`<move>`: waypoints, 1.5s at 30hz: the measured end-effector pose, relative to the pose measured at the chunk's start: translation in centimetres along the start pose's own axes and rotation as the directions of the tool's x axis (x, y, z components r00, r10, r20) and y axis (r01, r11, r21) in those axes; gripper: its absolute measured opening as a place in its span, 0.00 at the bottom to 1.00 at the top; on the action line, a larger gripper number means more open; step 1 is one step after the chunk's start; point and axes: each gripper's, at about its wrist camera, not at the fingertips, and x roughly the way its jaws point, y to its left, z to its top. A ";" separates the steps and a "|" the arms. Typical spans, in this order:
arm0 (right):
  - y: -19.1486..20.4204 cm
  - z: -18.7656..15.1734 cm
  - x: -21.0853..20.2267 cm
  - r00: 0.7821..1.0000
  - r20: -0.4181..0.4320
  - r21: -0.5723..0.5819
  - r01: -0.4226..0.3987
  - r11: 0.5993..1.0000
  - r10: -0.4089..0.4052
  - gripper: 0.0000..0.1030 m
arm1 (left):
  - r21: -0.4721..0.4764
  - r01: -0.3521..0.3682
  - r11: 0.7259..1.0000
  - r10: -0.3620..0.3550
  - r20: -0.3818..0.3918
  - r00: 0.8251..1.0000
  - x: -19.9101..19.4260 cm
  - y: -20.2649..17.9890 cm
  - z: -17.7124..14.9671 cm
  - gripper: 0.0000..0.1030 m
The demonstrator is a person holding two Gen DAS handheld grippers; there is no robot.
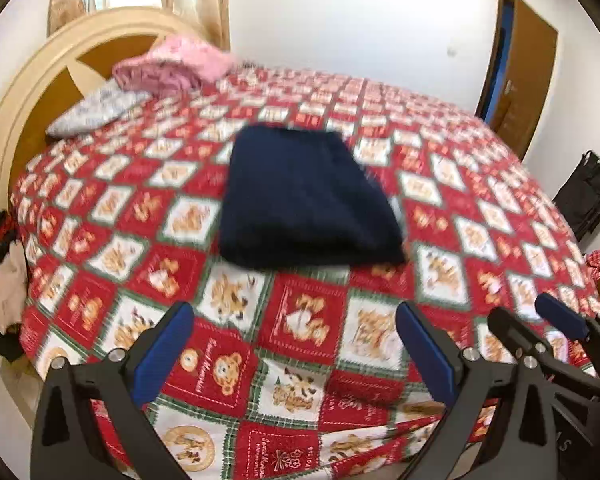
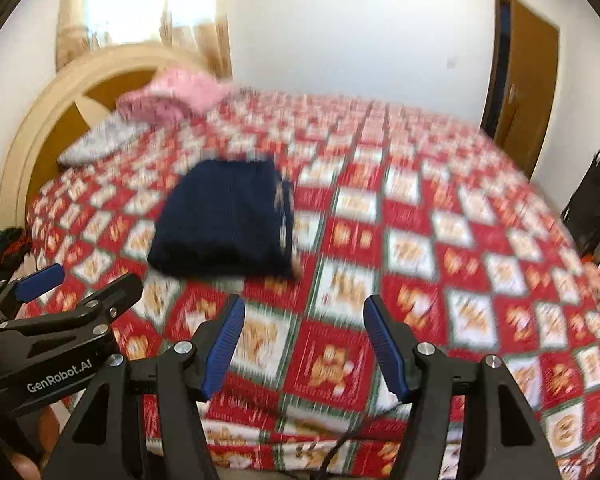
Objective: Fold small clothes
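Left wrist view shows the folded navy garment [image 1: 304, 196] lying mid-bed [image 1: 440, 184], both left gripper [image 1: 296, 344] and right gripper [image 2: 304, 344] jaws wide apart, empty; withdraw cleanly without snagging its edges.

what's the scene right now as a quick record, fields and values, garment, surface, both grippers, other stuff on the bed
garment: navy garment, folded flat, nothing touching it
surface: bed with red teddy-bear bedspread
left gripper: open, empty, above the bed's near edge
right gripper: open, empty, short of the garment
near headboard: pink bundle, pale pillow
image: motion-blurred
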 end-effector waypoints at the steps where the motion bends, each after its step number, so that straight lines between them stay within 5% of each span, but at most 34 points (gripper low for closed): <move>1: 0.1 0.5 -1.0 0.999 0.038 -0.004 0.002 1.000 -0.002 0.61 | 0.004 0.000 1.000 0.000 0.040 0.999 -1.2 0.2 0.3 1.00; 7: 1.4 4.2 -5.5 0.986 0.153 -0.047 -0.056 0.997 0.063 0.62 | 0.022 -0.127 0.992 0.116 0.274 0.955 -6.9 1.1 1.5 1.00; 13: 1.9 3.6 -7.0 0.974 0.222 -0.002 -0.033 0.999 0.033 0.65 | 0.003 -0.157 0.988 0.144 0.378 0.915 -9.8 1.9 1.8 1.00; 25: 0.5 1.9 -6.7 0.967 0.255 0.080 0.007 0.997 -0.028 0.66 | -0.021 -0.177 0.984 0.172 0.360 0.917 -9.7 1.4 1.4 1.00; 45: -0.1 1.3 -5.6 0.974 0.224 0.097 -0.047 0.994 0.025 0.66 | -0.018 -0.219 0.976 0.210 0.363 0.908 -9.5 0.8 1.3 1.00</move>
